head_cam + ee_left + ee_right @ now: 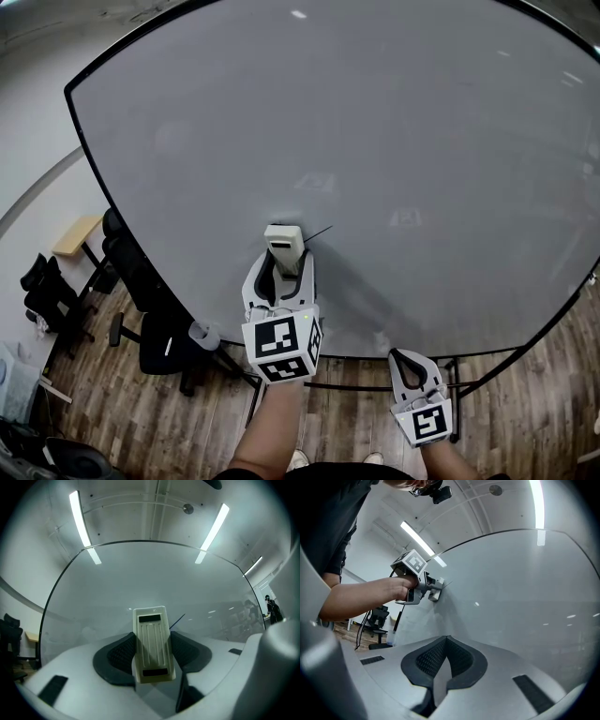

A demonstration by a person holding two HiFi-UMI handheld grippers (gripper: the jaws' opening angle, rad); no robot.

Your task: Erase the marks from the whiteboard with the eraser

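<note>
Your left gripper (281, 270) has its fingers closed on the white eraser (152, 645). One dark ribbed pad sits against each long side, the eraser's ribbed back faces that gripper's camera, and its far end stands out beyond the fingertips. The eraser is held against the whiteboard (394, 131), in the board's lower part, not far above the bottom edge and a little left of the middle. A thin dark mark (319, 232) slants up and to the right from just beside the eraser's upper right corner; whether the eraser touches it you cannot tell.

Your right gripper (413, 364) sits lower in the head view, near the board's bottom edge and to the right of the left one, well apart from the eraser. Its fingers are pressed together with nothing between them. In the right gripper view your hand (401, 588) is wrapped round the left gripper's handle.

Two light strips (79, 520) run along the ceiling above the board's top edge. Off the board's left edge, black office chairs (155, 328) and a small wooden table (77, 234) stand on a wood floor (141, 412)
</note>
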